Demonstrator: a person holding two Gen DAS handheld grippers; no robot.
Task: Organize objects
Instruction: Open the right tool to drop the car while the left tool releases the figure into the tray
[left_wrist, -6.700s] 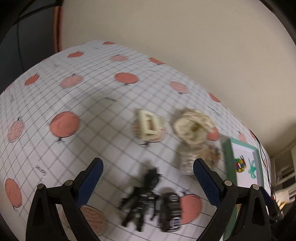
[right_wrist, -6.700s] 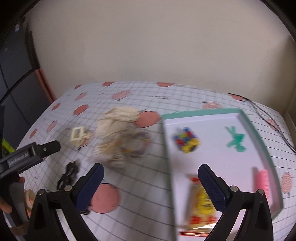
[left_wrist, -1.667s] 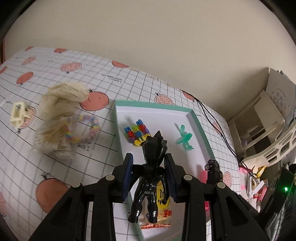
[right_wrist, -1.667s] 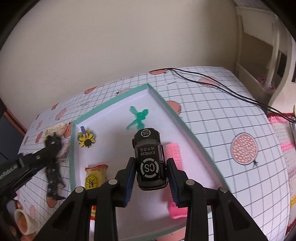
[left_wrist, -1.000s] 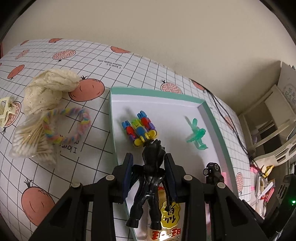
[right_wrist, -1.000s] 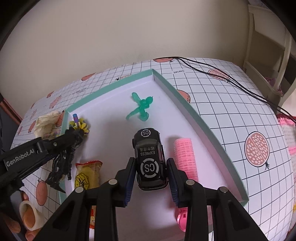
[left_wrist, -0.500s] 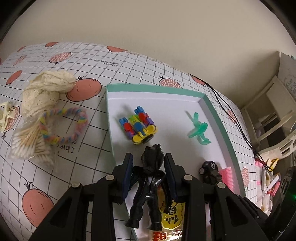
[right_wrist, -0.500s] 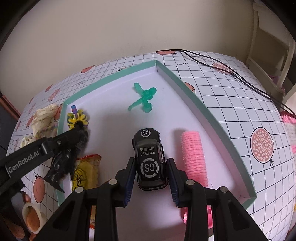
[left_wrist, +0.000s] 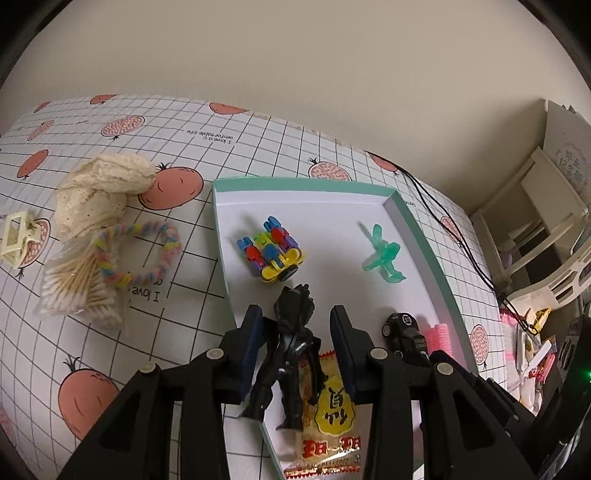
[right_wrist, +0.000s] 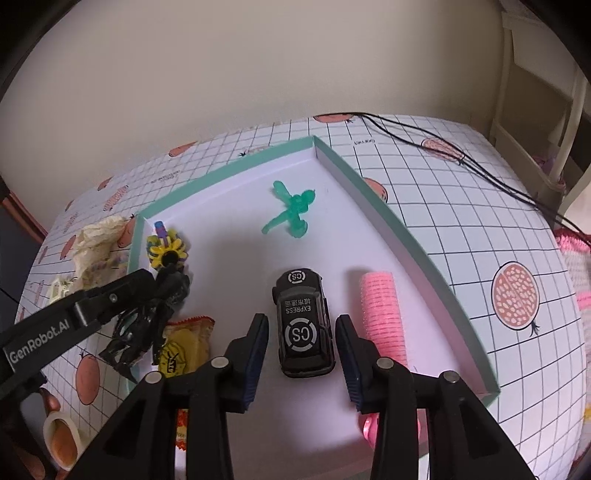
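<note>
Grid tablecloth (left_wrist: 258, 129) with pomegranate print covers the table. On it, a teal-rimmed white tray (left_wrist: 303, 183), seen from both wrists.

Left wrist view: the left gripper (left_wrist: 296, 341) is spread narrowly, its pads just clear of the black action figure (left_wrist: 291, 354) between them; the figure lies over the tray's left rim at about 6 o'clock, legs partly across a yellow snack packet (left_wrist: 332, 413). I cannot tell whether a pad touches the figure. Multicoloured block toy (left_wrist: 271, 253) is in the tray at 12 o'clock from the figure, green plastic figure (left_wrist: 382, 254) at 2 o'clock.

Right wrist view: the right gripper (right_wrist: 301, 343) is spread apart, gaps on both sides of the black toy car (right_wrist: 303, 321), which sits on the tray floor marked "CS EXPRESS". Pink hair roller (right_wrist: 380, 314) is at 3 o'clock of the car, just beside it.

Outside the tray, at 9 o'clock: cream cloth (left_wrist: 99, 192), bag of cotton swabs (left_wrist: 77, 284), pastel twisted loop (left_wrist: 136, 254), cream hair clip (left_wrist: 14, 240). Black cable (right_wrist: 443, 147) runs at 1 o'clock. A fingertip and tape roll (right_wrist: 61, 441) show at 7 o'clock.
</note>
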